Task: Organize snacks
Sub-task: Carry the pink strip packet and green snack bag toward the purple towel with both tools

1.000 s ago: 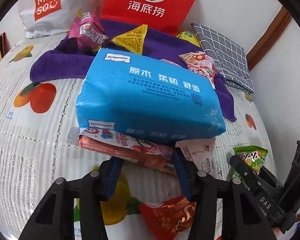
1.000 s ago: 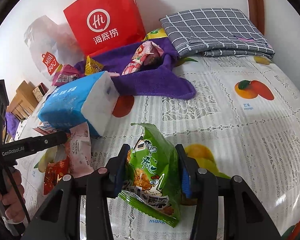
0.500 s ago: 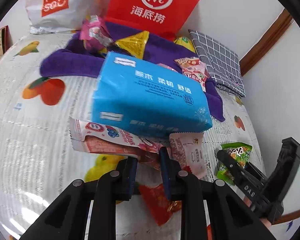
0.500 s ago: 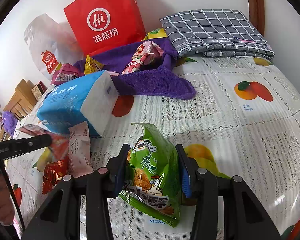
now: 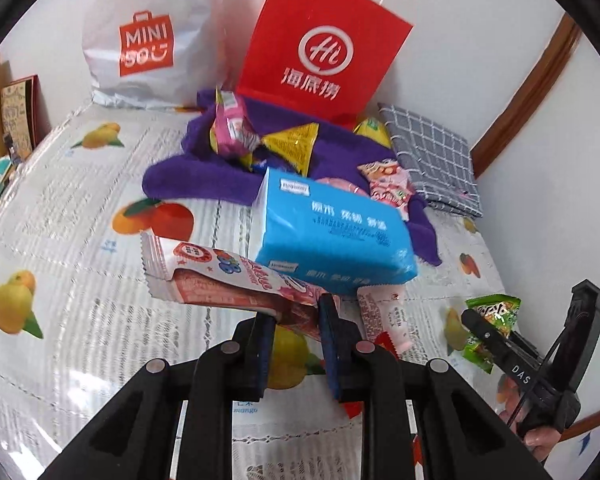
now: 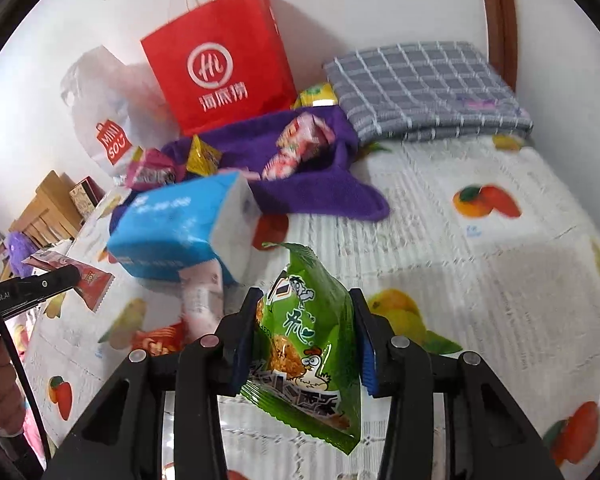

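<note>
Both tools [image 5: 296,320] [image 6: 304,332], crinkly foil packets [image 5: 236,280] [image 6: 308,344]

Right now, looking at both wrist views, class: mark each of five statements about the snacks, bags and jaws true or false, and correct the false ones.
1. The right gripper is shut on the green snack packet. True.
2. The left gripper has open jaws with nothing between them. False: its jaws are closed on the red and white snack packet.
3. The red paper bag stands behind the purple towel. True.
4. The blue tissue pack lies on top of the grey checked cloth. False: the cloth is folded apart from it, near the wall.
5. A yellow snack packet rests on the purple towel. True.
</note>
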Demonstrator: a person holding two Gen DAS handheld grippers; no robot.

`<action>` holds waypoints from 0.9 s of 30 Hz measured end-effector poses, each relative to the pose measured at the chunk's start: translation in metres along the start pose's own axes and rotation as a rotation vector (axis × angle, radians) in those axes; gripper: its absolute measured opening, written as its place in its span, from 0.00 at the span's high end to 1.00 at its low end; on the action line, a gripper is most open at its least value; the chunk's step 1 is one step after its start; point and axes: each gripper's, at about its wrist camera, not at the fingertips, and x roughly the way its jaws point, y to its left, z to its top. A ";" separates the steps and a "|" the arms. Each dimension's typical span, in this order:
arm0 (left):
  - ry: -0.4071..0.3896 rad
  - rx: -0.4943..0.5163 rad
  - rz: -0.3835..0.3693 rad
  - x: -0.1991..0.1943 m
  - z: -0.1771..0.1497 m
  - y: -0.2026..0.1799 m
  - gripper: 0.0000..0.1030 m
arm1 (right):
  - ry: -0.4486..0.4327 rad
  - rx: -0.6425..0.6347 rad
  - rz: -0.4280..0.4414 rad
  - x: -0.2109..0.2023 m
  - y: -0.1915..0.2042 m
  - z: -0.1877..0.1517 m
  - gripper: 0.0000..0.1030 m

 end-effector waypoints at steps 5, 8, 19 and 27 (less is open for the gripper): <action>-0.026 0.034 -0.008 -0.018 0.008 0.001 0.80 | -0.038 -0.006 -0.005 -0.025 0.016 0.016 0.59; -0.044 0.047 -0.003 -0.027 0.014 0.004 0.80 | -0.065 -0.007 -0.009 -0.038 0.026 0.027 0.59; -0.049 0.108 -0.002 -0.032 0.049 0.011 0.80 | -0.137 0.009 -0.018 -0.061 0.049 0.065 0.59; -0.045 0.126 -0.022 -0.019 0.076 0.015 0.80 | -0.131 0.030 -0.003 -0.045 0.055 0.086 0.59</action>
